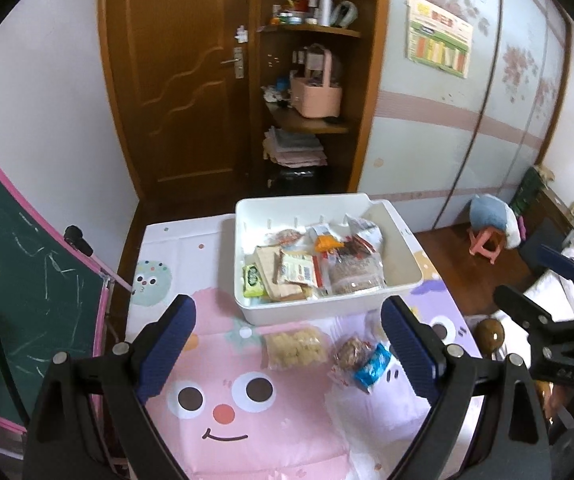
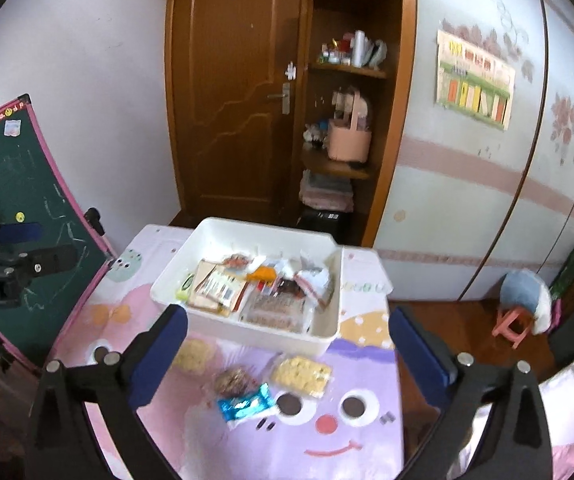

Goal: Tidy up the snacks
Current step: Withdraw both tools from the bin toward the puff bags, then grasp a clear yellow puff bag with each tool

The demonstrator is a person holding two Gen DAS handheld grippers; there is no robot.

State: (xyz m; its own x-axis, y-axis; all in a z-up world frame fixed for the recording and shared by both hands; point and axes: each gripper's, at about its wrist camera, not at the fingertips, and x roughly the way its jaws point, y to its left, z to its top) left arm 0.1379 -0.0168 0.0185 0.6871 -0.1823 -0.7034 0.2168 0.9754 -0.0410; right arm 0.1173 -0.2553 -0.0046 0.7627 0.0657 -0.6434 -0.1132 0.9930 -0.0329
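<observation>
Chalkboard (image 1: 27,280), green with a pink frame, leaning at the far left beside the worktop (image 1: 287,420), which is covered by a cartoon-face cloth in pink and lilac. Left claw (image 1: 289,344), blue pads spread wide apart, nothing between them, raised above the near part of the cloth. White bin (image 1: 403,264), rectangular, standing on the far half of the worktop; it holds a heap of packets, among them a green-labelled bar (image 1: 253,280) at the left wall, tan flat packs, an orange wrapper and a clear bag of brown grain bars (image 1: 357,276). On the cloth just in front of the bin, outside it: a clear bag of pale yellow puffs (image 1: 295,346), then a round brown snack in clear wrap (image 1: 353,354), touching a blue foil wrapper (image 1: 373,368). A second bag of yellow pieces (image 2: 302,374) shows from the right camera, near the bin's front wall. Right claw (image 2: 287,356), pads likewise wide apart and empty, held over these loose snacks. Behind: brown door (image 1: 183,80), open shelves with a pink basket (image 1: 317,96); pink stool (image 1: 487,244) on the floor at right.
</observation>
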